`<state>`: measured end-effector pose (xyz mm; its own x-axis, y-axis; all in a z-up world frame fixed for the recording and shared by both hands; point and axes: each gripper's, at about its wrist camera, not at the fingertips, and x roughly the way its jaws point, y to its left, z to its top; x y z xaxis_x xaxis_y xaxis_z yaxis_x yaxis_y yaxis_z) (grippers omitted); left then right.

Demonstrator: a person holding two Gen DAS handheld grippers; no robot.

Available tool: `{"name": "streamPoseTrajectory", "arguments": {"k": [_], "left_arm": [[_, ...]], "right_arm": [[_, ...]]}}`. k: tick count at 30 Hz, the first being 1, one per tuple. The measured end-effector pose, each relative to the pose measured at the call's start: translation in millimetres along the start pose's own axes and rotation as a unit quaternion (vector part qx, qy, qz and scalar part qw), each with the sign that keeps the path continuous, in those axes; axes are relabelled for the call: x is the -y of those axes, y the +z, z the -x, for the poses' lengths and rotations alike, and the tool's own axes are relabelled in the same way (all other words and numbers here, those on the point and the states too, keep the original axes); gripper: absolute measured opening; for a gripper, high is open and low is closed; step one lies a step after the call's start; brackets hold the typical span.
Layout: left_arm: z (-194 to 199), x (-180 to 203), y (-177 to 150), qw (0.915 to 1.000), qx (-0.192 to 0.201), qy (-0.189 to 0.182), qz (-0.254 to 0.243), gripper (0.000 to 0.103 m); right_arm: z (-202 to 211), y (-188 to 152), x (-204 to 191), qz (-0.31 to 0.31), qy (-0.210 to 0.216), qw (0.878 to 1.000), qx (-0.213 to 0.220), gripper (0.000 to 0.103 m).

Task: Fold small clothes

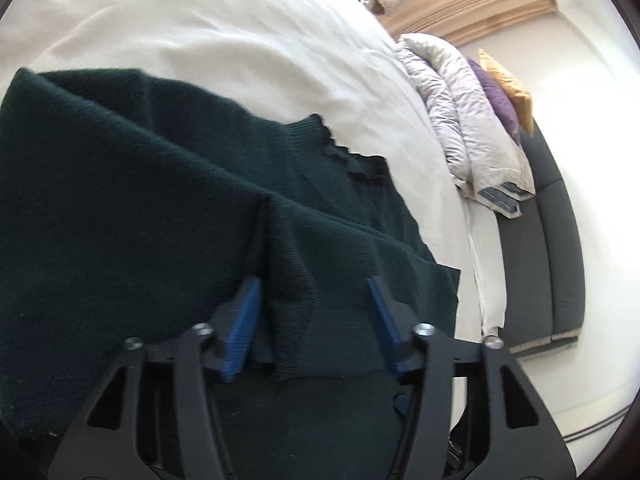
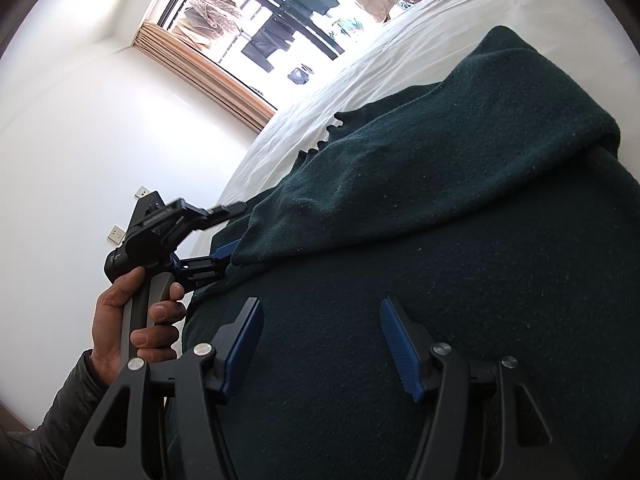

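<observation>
A dark green knitted sweater [image 1: 140,200] lies spread on a white bed sheet [image 1: 200,40], its ribbed edge toward the bed's side. My left gripper [image 1: 313,282] is open at the sweater's near edge. A raised fold of knit stands between its blue pads, close to the left pad [image 1: 242,328], and is not pinched. In the right wrist view the sweater [image 2: 440,240] fills the frame with one part folded over. My right gripper [image 2: 320,304] hovers open just over the flat cloth. The left gripper [image 2: 232,232] shows there too, held by a hand [image 2: 136,320] at the sweater's left edge.
A crumpled pale duvet [image 1: 460,100] with a purple pillow [image 1: 496,96] and a yellow pillow [image 1: 508,84] lies along the bed's far side. A dark grey bench [image 1: 540,240] runs beside the bed. A window [image 2: 260,12] with hanging laundry and wall sockets [image 2: 142,191] lie beyond the sheet [image 2: 400,32].
</observation>
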<state>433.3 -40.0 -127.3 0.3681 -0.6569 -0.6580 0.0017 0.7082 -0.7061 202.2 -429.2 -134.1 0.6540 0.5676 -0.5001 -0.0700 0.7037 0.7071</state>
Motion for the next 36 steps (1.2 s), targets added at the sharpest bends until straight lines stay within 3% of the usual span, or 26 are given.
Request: {"name": "streamPoseTrajectory", "arguments": {"k": [8, 14, 16, 17, 18, 20, 28, 31, 36], "left_arm": [[27, -4, 7, 0.9987, 0.028, 0.043, 0.004, 0.061], [1, 10, 5, 0.9951, -0.031, 0.074, -0.058, 0.06], [-2, 12, 8, 0.9952, -0.033, 0.069, -0.061, 0.053], [-5, 12, 9, 0.9957, -0.036, 0.066, -0.054, 0.034], [-6, 8, 11, 0.9962, -0.039, 0.064, -0.044, 0.023], [-4, 0, 12, 0.9974, -0.034, 0.056, -0.029, 0.015], [24, -3, -1, 0.9983, 0.014, 0.044, -0.034, 0.006], [48, -5, -3, 0.9967, 0.037, 0.058, -0.044, 0.006], [66, -19, -5, 0.9957, 0.039, 0.072, -0.043, 0.006]], "right_arm": [[-2, 1, 0, 0.0, -0.002, 1.0, 0.001, 0.063], [-5, 1, 0, -0.002, -0.004, 1.0, 0.004, 0.061], [-5, 2, 0, -0.003, -0.003, 1.0, 0.004, 0.06], [-5, 2, 0, -0.005, -0.003, 1.0, 0.005, 0.059], [-6, 2, 0, -0.005, -0.003, 1.0, 0.005, 0.059], [-6, 2, 0, -0.007, -0.002, 1.0, 0.006, 0.059], [1, 7, 1, -0.026, 0.005, 1.0, 0.011, 0.057], [10, 14, 0, -0.019, -0.011, 1.0, 0.022, 0.057], [28, 36, 1, -0.012, -0.049, 0.997, 0.053, 0.057]]}}
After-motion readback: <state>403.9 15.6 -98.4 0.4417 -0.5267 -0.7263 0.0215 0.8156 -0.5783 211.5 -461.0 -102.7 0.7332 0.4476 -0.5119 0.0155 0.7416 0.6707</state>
